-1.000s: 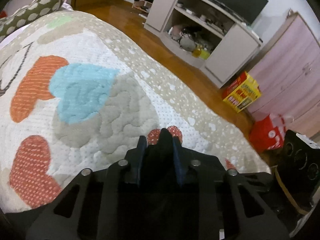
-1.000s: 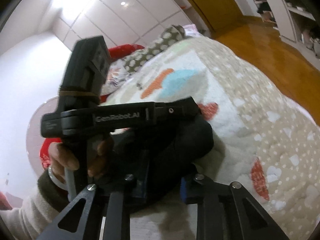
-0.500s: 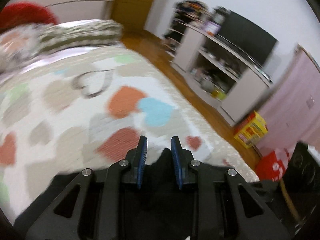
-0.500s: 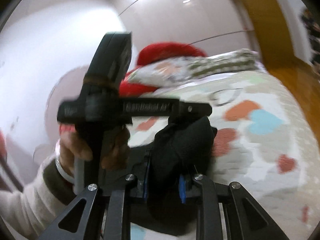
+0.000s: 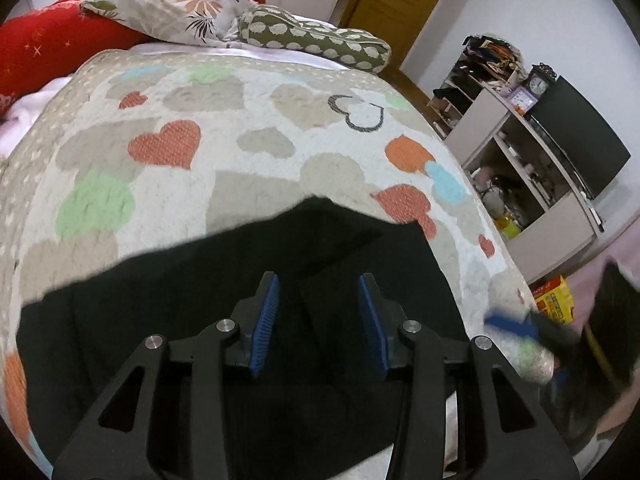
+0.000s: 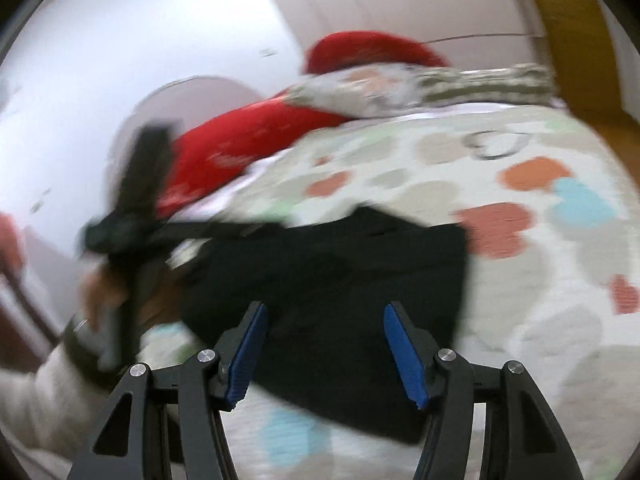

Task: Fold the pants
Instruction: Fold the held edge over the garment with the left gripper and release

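Note:
Black pants (image 5: 224, 300) lie folded on the heart-patterned quilt (image 5: 168, 184); in the right wrist view the pants (image 6: 340, 272) show as a dark slab. My left gripper (image 5: 320, 280) hovers over them, jaws opening, the blue pads (image 5: 266, 316) clear of the cloth. My right gripper (image 6: 326, 308) is also opening above the pants' near edge, with nothing pinched. In the left wrist view the right gripper (image 5: 516, 326) is a blur at the bed's right edge. A hand in a pale sleeve holds the left gripper (image 6: 136, 216) at the left.
Red, floral and spotted pillows (image 5: 312, 36) are piled at the head of the bed. To the right, past the bed's edge, stand a grey shelf unit (image 5: 532, 184) with a dark TV and a yellow box (image 5: 554, 298) on the wooden floor.
Both grippers were shut on bunched black cloth and have let it go, jaws now apart. The pants have dropped flat onto the quilt. The left view has swung toward the pillows.

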`<state>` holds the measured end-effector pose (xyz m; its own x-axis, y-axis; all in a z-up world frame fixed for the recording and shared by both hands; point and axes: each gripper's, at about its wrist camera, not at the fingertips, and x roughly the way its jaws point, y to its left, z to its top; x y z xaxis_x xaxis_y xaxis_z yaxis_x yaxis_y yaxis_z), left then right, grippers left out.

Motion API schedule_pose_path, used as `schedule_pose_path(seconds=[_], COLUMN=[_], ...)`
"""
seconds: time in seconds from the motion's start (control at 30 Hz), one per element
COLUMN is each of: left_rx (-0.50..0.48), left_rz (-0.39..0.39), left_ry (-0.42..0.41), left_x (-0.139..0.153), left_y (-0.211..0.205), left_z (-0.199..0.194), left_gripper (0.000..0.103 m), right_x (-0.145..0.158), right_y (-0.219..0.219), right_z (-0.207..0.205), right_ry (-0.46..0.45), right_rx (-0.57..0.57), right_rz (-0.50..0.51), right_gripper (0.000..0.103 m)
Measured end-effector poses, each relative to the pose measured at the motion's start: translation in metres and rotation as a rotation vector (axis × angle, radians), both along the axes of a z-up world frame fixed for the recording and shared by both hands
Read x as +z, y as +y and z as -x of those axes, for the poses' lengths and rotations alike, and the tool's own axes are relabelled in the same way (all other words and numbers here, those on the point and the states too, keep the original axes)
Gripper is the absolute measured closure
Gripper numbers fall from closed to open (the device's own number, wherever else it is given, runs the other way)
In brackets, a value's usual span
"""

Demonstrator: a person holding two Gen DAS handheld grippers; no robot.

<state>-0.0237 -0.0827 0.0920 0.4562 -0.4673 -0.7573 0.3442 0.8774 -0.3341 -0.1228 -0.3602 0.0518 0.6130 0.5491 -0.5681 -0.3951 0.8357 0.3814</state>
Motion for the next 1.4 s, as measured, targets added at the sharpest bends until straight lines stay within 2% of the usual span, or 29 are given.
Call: schedule_pose_path(seconds=[0.13,0.3,0.37,0.43,0.47,0.6,0.73,0.9,1.0,1.1,1.23,1.4], left_rx=[-0.006,0.027,0.037,0.054,0.064,0.081,0.090,0.099,0.102,0.105,0.109,0.107], left_rz=[-0.061,-0.166,-0.170,-0.155,-0.152,-0.124,-0.135,-0.132,-0.129,-0.131,-0.118,-0.112], left_ry=[-0.024,0.003,0.006,0.000,0.002,0.010,-0.001,-0.010,-0.020,-0.025,-0.019,-0.012], left_x=[-0.008,-0.036,-0.042,-0.044,-0.044,-0.045,-0.044,-0.045,-0.046,-0.046,-0.046,-0.045], left_y=[-0.016,-0.029,-0.028,-0.024,-0.023,-0.018,-0.021,-0.021,-0.022,-0.022,-0.021,-0.020], left_z=[0.021,0.031,0.030,0.031,0.030,0.030,0.032,0.034,0.036,0.036,0.037,0.035], left_gripper=[0.063,0.063,0.062,0.057,0.053,0.053,0.053,0.053,0.052,0.052,0.052,0.052], right_x=[-0.012,-0.027,-0.039,-0.045,-0.047,-0.037,-0.028,-0.042,-0.049,-0.043,-0.030,-0.028], right_y=[-0.006,0.019,0.022,0.021,0.019,0.010,0.012,0.028,0.028,0.022,0.013,0.002], right_z=[-0.024,-0.055,-0.061,-0.059,-0.055,-0.045,-0.023,-0.011,-0.007,-0.008,-0.017,-0.050], right_ry=[0.024,0.015,0.028,0.049,0.056,0.067,0.060,0.086,0.094,0.117,0.098,0.108], right_rx=[-0.070,-0.080,-0.101,-0.107,-0.107,-0.108,-0.080,-0.034,-0.036,-0.033,-0.076,-0.140], right_rz=[0.047,0.233,0.325,0.357,0.353,0.319,0.290,0.342,0.340,0.314,0.296,0.270], right_gripper=[0.044,0.044,0.044,0.044,0.044,0.044,0.044,0.044,0.043,0.044,0.044,0.042])
